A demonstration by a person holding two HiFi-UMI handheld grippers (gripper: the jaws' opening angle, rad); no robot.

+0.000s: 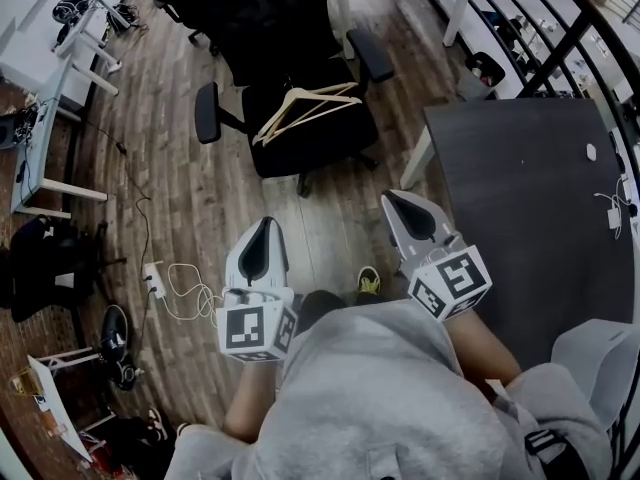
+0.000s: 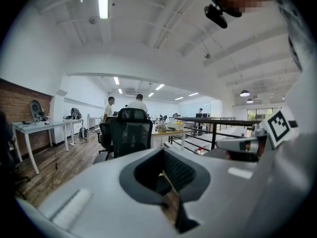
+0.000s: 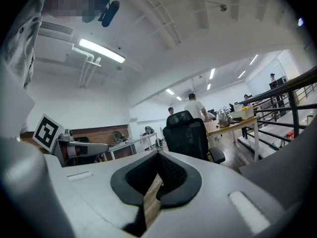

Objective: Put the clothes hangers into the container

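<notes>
Wooden clothes hangers (image 1: 300,108) lie in a loose pile on the seat of a black office chair (image 1: 320,146), ahead of me on the wood floor. My left gripper (image 1: 264,224) is held close to my body, well short of the chair, jaws shut and empty. To its right, my right gripper (image 1: 396,200) is also shut with nothing in it. In the left gripper view the left gripper (image 2: 166,175) points level at the chair's back (image 2: 130,133). The right gripper (image 3: 151,182) faces the same chair (image 3: 188,135) in its own view. No container is in view.
A dark table (image 1: 530,208) stands at the right, with a black railing (image 1: 560,38) behind it. On the floor at the left lie a power strip with cables (image 1: 155,278) and shoes (image 1: 113,333). A white desk (image 1: 40,148) lines the left side. Two people (image 2: 137,103) stand far off.
</notes>
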